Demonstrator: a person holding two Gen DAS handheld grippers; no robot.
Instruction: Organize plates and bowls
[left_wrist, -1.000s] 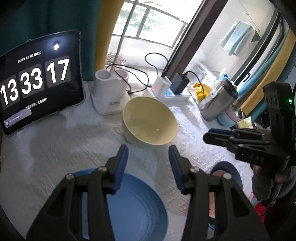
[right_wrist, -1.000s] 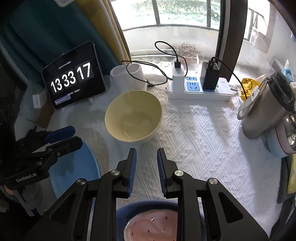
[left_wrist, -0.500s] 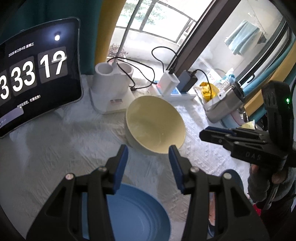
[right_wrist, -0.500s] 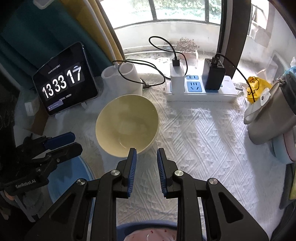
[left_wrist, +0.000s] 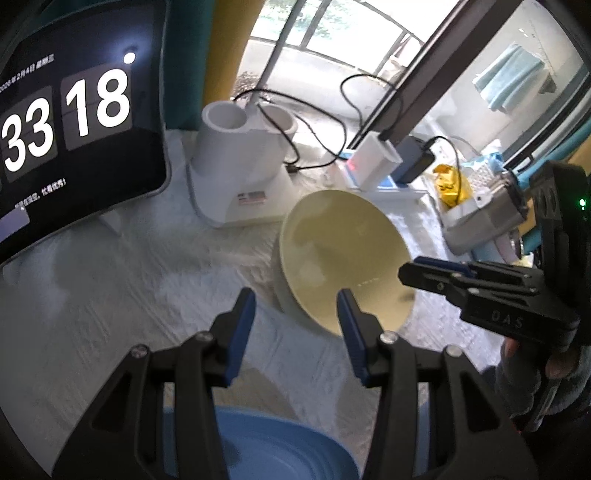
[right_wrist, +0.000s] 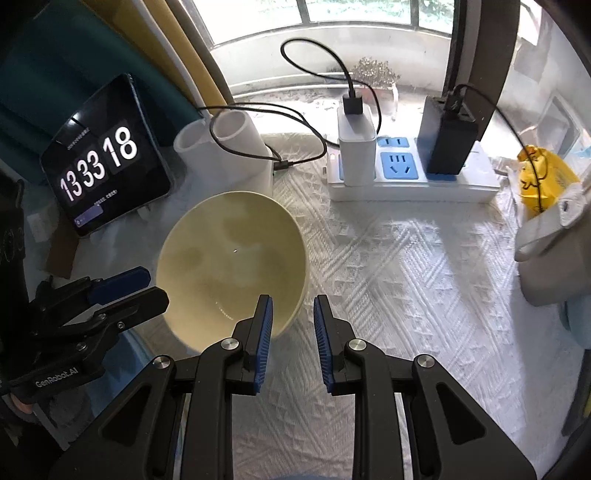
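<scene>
left tongs (left_wrist: 295, 317) parted, right tongs (right_wrist: 293, 325) narrowly parted

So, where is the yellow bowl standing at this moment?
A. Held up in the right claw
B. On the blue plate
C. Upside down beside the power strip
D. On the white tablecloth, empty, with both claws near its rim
D: the yellow bowl sits upright and empty on the white tablecloth, and the left claw and the right claw are near its rim, holding nothing.

blue plate (left_wrist: 273, 450) half under tongs
</scene>
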